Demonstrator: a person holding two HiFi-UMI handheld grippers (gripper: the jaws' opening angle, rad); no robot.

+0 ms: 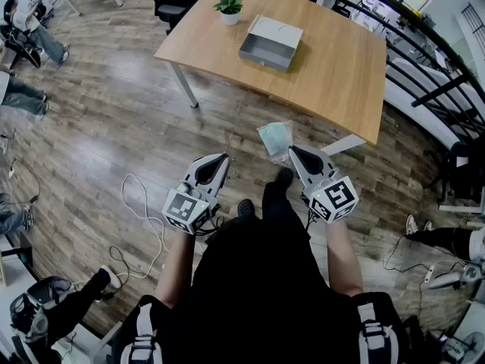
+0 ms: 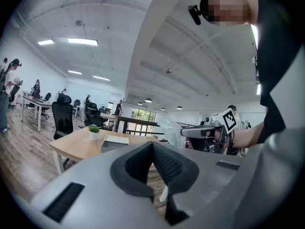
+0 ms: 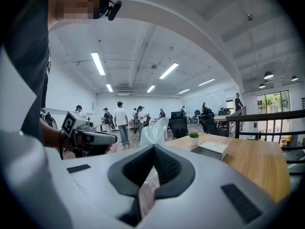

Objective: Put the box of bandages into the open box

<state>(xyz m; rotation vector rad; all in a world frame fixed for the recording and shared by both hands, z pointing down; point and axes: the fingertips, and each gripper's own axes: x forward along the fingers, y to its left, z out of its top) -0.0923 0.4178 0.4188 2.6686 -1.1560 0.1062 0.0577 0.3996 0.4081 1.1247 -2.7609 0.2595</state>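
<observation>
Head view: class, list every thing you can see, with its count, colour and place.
table: one, light wood, upper middle
open box: one, grey, on the table
potted plant: one, green, white pot, on the table near the open box
bagged box of bandages: one, pale green in clear plastic, at the right tool's tip
cable: one, white, on the floor, left
left tool: one, grey, shut, empty
right tool: one, grey, shut on the bagged box of bandages
</observation>
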